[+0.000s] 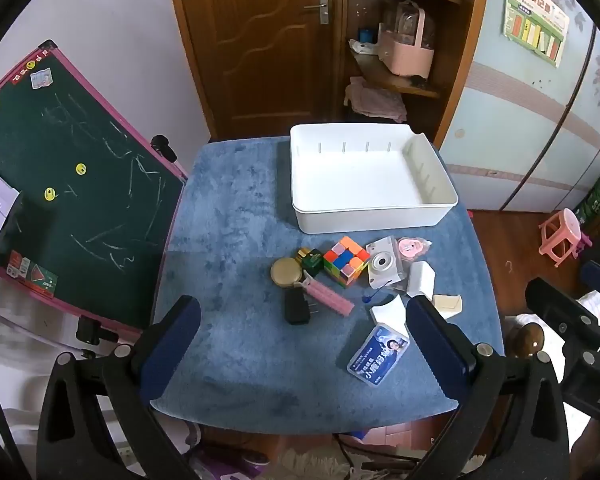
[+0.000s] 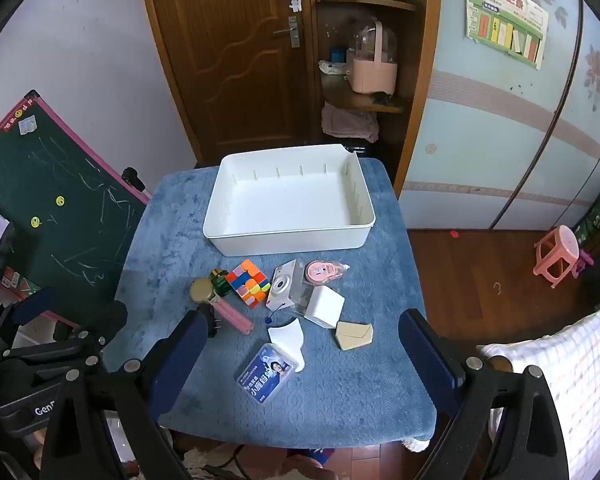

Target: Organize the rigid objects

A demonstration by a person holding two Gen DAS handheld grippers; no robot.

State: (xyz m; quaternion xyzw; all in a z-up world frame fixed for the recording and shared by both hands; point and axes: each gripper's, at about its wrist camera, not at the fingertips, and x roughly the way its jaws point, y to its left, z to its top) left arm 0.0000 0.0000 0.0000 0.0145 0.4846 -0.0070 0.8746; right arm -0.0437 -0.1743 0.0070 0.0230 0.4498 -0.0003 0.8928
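Observation:
An empty white tray (image 1: 380,216) (image 2: 296,238) stands at the far side of a blue-covered table (image 1: 236,264) (image 2: 340,380). In front of it lie a colour cube (image 1: 346,261) (image 2: 248,283), a white toy camera (image 1: 384,266) (image 2: 284,285), a white box (image 1: 420,278) (image 2: 324,306), a pink comb (image 1: 328,298) (image 2: 236,318), a black plug (image 1: 297,307), a gold lid (image 1: 286,272) (image 2: 202,291), a blue card case (image 1: 378,356) (image 2: 269,372) and a tan piece (image 2: 354,335). My left gripper (image 1: 304,344) and right gripper (image 2: 300,350) are open and empty, held above the near table edge.
A green chalkboard (image 1: 72,184) (image 2: 60,216) leans at the table's left. A wooden door and shelf stand behind the table. A pink stool (image 1: 560,236) (image 2: 556,256) sits on the floor at the right. A checked cloth (image 2: 572,372) lies near my right gripper.

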